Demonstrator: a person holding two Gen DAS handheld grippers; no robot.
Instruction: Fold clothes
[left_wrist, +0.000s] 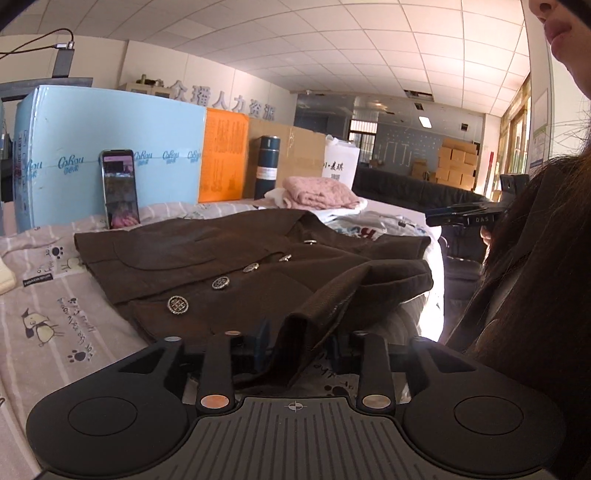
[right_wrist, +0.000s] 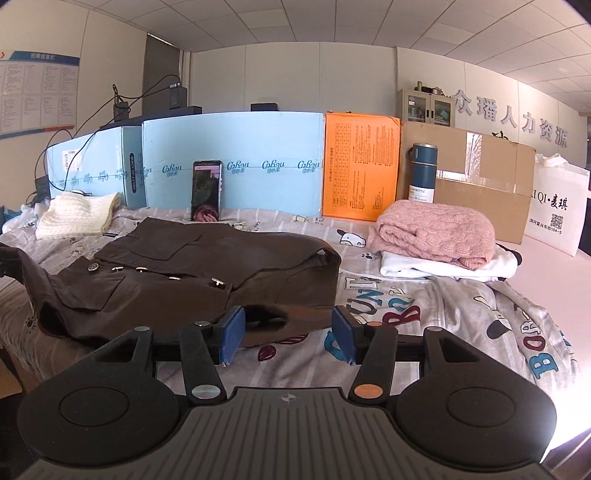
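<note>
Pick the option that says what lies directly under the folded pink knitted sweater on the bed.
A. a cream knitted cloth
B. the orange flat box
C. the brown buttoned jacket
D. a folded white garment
D: in the right wrist view the folded pink knitted sweater rests on top of a folded white garment, apart from the brown buttoned jacket.

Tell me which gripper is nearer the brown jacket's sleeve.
Left. The left gripper has the brown jacket sleeve draped between its fingers; the right gripper hangs open at the jacket's collar end, apart from the sleeve.
</note>
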